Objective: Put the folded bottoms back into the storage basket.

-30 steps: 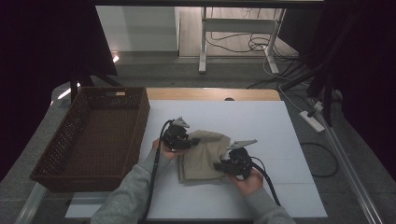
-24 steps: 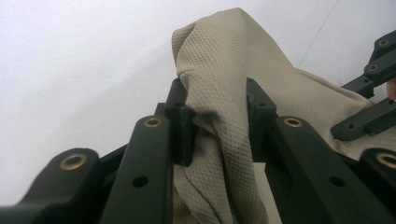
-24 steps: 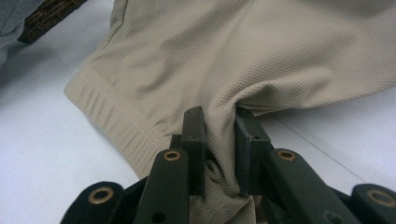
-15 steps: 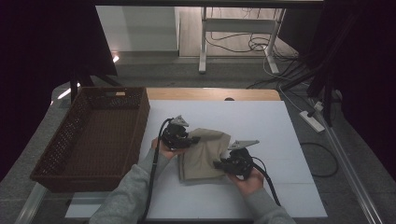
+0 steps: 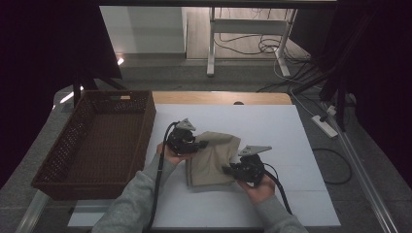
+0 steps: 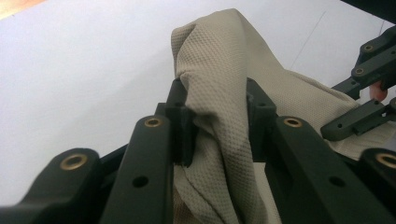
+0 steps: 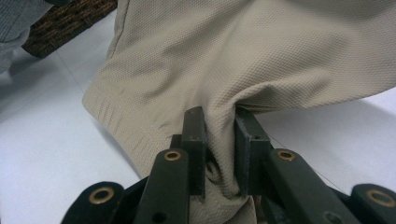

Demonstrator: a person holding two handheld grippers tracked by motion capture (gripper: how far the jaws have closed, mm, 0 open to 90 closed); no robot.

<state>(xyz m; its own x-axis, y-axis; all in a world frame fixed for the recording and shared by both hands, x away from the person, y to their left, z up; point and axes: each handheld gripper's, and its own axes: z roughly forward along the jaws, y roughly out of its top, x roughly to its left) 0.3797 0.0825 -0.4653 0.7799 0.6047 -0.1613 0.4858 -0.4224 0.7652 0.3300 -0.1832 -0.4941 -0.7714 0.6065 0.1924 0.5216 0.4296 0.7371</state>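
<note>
A beige knitted cloth point(image 5: 214, 156) lies bunched on the white table top point(image 5: 272, 126), between my two hands. My left gripper point(image 5: 203, 143) is at the cloth's upper left edge and is shut on a fold of the cloth point(image 6: 215, 93), which rises between its jaws. My right gripper point(image 5: 226, 170) is at the cloth's lower right edge, shut on a pinch of the cloth point(image 7: 243, 65) near its ribbed hem. In the left gripper view the right gripper's black jaws point(image 6: 362, 105) show at the far right, beyond the cloth.
A dark wicker basket point(image 5: 99, 141) stands at the table's left side, close to my left hand; its corner point(image 7: 70, 21) also shows in the right gripper view. Bare white table top lies behind and right of the cloth. Cables and a power strip point(image 5: 326, 125) lie on the floor at right.
</note>
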